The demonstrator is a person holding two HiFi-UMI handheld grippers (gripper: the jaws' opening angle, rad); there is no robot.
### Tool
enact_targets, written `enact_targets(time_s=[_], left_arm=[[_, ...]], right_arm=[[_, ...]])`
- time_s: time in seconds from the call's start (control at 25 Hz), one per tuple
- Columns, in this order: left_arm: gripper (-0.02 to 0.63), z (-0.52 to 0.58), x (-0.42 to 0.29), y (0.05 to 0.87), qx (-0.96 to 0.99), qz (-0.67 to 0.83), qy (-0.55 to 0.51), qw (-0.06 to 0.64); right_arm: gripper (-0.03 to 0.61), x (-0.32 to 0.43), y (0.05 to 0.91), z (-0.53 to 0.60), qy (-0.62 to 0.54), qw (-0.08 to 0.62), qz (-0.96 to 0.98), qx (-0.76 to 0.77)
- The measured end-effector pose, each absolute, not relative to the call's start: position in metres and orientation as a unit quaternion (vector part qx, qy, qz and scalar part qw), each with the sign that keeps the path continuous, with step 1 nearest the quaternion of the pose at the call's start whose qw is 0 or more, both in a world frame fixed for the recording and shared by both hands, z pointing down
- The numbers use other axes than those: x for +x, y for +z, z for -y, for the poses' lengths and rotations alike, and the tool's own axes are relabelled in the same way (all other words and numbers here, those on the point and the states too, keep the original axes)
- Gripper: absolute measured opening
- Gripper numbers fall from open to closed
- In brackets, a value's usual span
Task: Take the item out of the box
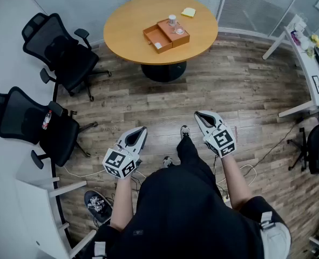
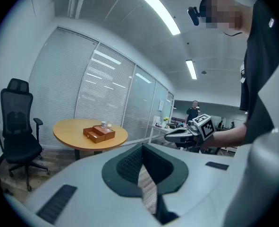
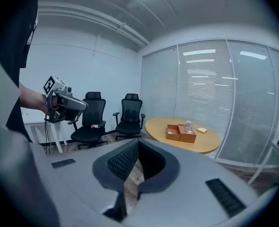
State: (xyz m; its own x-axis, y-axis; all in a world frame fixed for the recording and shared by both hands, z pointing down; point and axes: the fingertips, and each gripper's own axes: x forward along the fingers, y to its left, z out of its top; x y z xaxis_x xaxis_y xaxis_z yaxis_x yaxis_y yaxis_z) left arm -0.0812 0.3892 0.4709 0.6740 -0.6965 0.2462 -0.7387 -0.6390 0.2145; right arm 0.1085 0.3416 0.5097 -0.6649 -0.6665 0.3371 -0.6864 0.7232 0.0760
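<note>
A brown box (image 1: 172, 33) with its drawer (image 1: 157, 39) pulled open stands on the round wooden table (image 1: 127, 23) at the far side of the room. A small clear glass item (image 1: 172, 20) stands on top of the box. The box (image 2: 99, 134) also shows small in the left gripper view, and the box (image 3: 181, 132) in the right gripper view. My left gripper (image 1: 139, 133) and right gripper (image 1: 203, 116) are held out over the wood floor, far from the table. Both are shut with nothing between the pads. What lies in the drawer is too small to tell.
Two black office chairs (image 1: 62, 50) (image 1: 35, 125) stand at the left, one with a small red bottle (image 1: 46, 120) on its seat. A yellow pad (image 1: 189, 12) lies on the table. White desks (image 1: 306, 63) (image 1: 40, 209) flank the room; cables (image 1: 267, 155) trail on the floor.
</note>
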Motion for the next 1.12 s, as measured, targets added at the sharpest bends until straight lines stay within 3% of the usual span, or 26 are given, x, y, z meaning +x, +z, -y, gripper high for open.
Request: enact_targets(time_s=[1.12], left_arm=[[0.006, -0.361, -0.09, 0.465, 0.9, 0.403, 0.074, 0.145]], right_arm=[[0.009, 0.112, 0.514, -0.312, 0.066, 0.157, 0.908, 0.383]])
